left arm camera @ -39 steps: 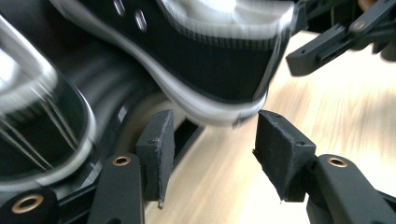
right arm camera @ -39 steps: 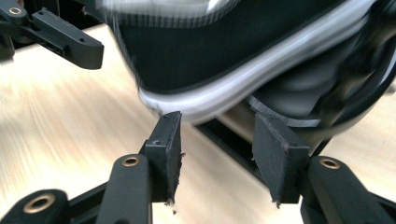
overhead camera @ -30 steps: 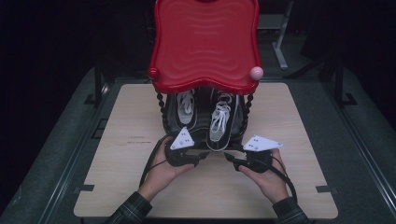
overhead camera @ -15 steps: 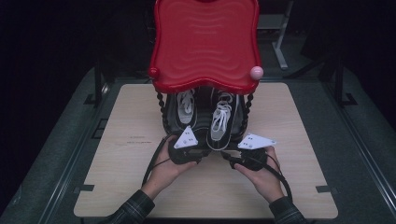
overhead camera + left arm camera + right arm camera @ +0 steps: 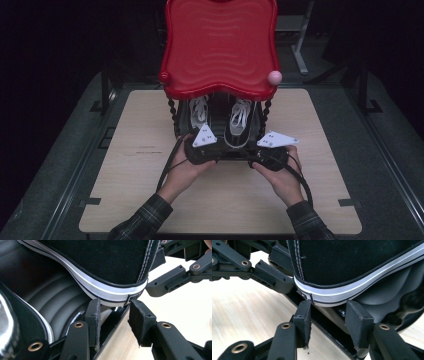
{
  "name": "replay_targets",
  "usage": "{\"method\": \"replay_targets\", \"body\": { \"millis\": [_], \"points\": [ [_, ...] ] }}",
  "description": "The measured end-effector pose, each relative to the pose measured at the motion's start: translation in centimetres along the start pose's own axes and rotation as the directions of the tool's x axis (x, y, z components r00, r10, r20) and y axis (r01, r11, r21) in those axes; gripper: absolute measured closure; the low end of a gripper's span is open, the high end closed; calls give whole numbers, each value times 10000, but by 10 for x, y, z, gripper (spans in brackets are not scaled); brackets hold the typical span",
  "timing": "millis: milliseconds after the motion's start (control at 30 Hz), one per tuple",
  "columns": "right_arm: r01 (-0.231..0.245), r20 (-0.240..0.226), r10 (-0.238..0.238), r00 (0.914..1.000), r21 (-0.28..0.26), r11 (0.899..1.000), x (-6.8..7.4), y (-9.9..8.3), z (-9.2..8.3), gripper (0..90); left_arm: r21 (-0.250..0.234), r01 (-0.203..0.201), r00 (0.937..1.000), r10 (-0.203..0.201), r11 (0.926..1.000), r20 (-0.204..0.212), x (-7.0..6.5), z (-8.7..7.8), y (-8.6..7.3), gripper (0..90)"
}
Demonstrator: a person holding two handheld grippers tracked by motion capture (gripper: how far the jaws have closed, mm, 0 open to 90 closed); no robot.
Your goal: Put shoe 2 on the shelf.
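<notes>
Black sneaker (image 5: pixel 239 131) with white laces sits on lower black shelf (image 5: pixel 50 302) of red-topped rack (image 5: pixel 220 50), heel toward person. Left gripper (image 5: pixel 113 312) and right gripper (image 5: pixel 329 312) meet at heel; jaws just closing, parted beneath white sole stripe, not clamping.

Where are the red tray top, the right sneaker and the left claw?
red tray top (image 5: pixel 220 45), high view, middle of its ribbed surface.
right sneaker (image 5: pixel 239 120), high view, white laces.
left claw (image 5: pixel 113 312), left gripper view, midway between its fingertips.
</notes>
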State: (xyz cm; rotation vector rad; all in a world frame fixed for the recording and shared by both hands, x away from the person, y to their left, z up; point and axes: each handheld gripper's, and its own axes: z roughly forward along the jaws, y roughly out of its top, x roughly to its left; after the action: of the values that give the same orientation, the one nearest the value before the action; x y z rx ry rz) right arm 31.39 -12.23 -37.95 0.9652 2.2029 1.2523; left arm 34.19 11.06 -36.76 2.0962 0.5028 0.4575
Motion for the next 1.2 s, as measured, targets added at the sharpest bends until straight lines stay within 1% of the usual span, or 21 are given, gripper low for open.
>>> {"method": "replay_targets", "body": {
  "millis": [67, 100, 167, 233, 300, 333, 433, 500, 567, 633, 700, 767, 833, 933, 967, 1000, 1033, 1067, 1133, 1167, 1200],
  "points": [
    [-60, 82, 61, 9999, -55, 10000, -3, 2, 1, 563, 9, 25, 9999, -25, 10000, -131, 2, 3, 3, 619],
    [-79, 137, 79, 9999, -39, 10000, -4, 3, 2, 563, 106, 26, 9999, -24, 9999, -160, 3, 4, 5, 621],
    [32, 252, -33, 9997, 38, 10000, -6, 6, 4, 564, 138, 123, 9996, -119, 9998, -269, 4, 6, 6, 630],
    [27, 329, -29, 9995, 56, 10000, -9, 8, 7, 566, 143, 159, 9990, -153, 9998, -424, 5, 8, 9, 640],
    [57, 442, -61, 9990, 83, 9999, -11, 11, 8, 567, 120, 90, 9985, -83, 9999, -545, 7, 10, 12, 650],
    [38, 517, -42, 9987, 77, 10000, -12, 13, 8, 572, 166, 101, 9983, -91, 9998, -573, 8, 11, 13, 654],
    [33, 685, -45, 9976, 165, 9999, -14, 16, 10, 580, 396, -36, 9972, 65, 9992, -742, 10, 16, 18, 658],
    [-12, 808, -7, 9967, 234, 9997, -15, 18, 12, 590, 454, -29, 9962, 69, 9990, -871, 10, 19, 20, 658],
    [11, 967, -34, 9953, 244, 9997, -16, 18, 14, 600, 474, -12, 9958, 55, 9989, -912, 10, 21, 21, 658],
    [33, 1070, -65, 9942, 303, 9995, -16, 18, 14, 604, 478, 81, 9960, -38, 9988, -888, 9, 23, 21, 657],
    [29, 1132, -66, 9936, 332, 9994, -16, 17, 14, 609, 495, 89, 9962, -46, 9987, -875, 9, 24, 21, 656],
    [92, 1108, -126, 9938, 310, 9995, -17, 16, 14, 617, 496, 128, 9963, -85, 9987, -858, 9, 24, 21, 655],
    [67, 1108, -97, 9938, 278, 9996, -16, 15, 14, 623, 566, 90, 9964, -42, 9984, -842, 9, 24, 20, 654],
    [143, 1159, -179, 9931, 317, 9994, -14, 14, 15, 643, 756, -54, 9964, 118, 9971, -844, 8, 24, 20, 649],
    [180, 1165, -213, 9930, 290, 9994, -15, 13, 14, 645, 616, 14, 9970, 34, 9981, -771, 7, 25, 20, 646],
    [136, 1160, -172, 9931, 324, 9994, -14, 13, 14, 648, 598, -22, 9970, 68, 9982, -772, 6, 24, 20, 645],
    [174, 1210, -222, 9924, 405, 9990, -14, 12, 14, 664, 587, -141, 9969, 186, 9982, -767, 6, 24, 20, 649],
    [162, 1220, -187, 9924, 215, 9996, -15, 11, 13, 668, 581, -162, 9970, 205, 9982, -744, 6, 23, 20, 648],
    [103, 1263, -126, 9919, 192, 9998, -15, 11, 11, 670, 601, -194, 9974, 234, 9980, -675, 7, 22, 20, 648],
    [73, 1251, -91, 9921, 146, 9999, -15, 11, 10, 669, 561, -108, 9978, 145, 9984, -648, 7, 21, 20, 647],
    [112, 1199, -124, 9927, 106, 9999, -16, 11, 9, 667, 581, -109, 9982, 144, 9983, -590, 7, 19, 20, 642]
  ]
}}
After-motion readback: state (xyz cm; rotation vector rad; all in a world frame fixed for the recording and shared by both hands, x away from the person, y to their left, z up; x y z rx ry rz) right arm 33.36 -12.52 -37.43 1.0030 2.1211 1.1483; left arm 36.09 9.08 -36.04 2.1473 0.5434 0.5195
